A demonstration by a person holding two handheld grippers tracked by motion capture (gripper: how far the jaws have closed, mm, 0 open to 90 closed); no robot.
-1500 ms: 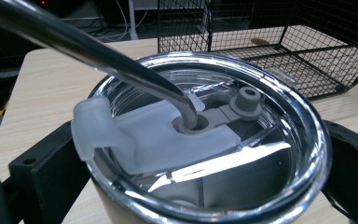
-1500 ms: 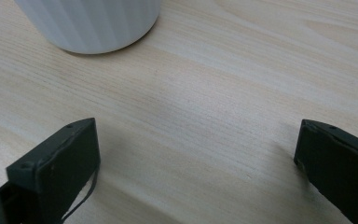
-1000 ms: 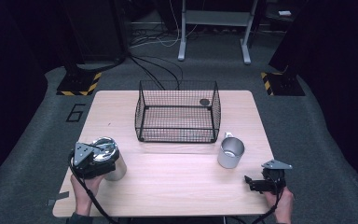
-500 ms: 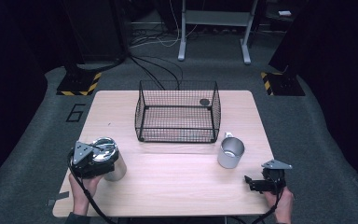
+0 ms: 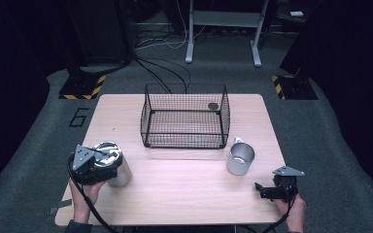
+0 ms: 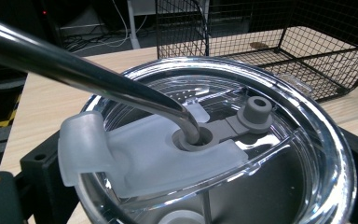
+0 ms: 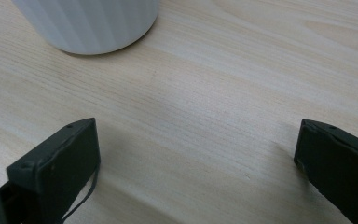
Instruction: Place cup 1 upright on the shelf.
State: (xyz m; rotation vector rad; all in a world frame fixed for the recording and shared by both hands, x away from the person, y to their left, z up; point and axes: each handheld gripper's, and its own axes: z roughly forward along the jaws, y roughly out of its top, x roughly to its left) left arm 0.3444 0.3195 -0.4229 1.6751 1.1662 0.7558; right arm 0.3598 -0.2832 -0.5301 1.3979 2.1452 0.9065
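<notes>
Left gripper (image 5: 108,162) clasps the steel tumbler with clear lid and bent metal straw (image 5: 111,162) at the bench's (image 5: 184,189) near-left corner. Lift it straight and level, keeping it upright. Right gripper (image 5: 262,190) rests spread wide, empty, near the grey metal mug (image 5: 240,158).

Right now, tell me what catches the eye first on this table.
The black wire basket stands mid-table toward the far edge, with a small dark disc at its far right corner. At the near left, the left gripper sits around a steel tumbler with a clear lid and metal straw. A metal mug stands right, beyond the open right gripper.
</notes>
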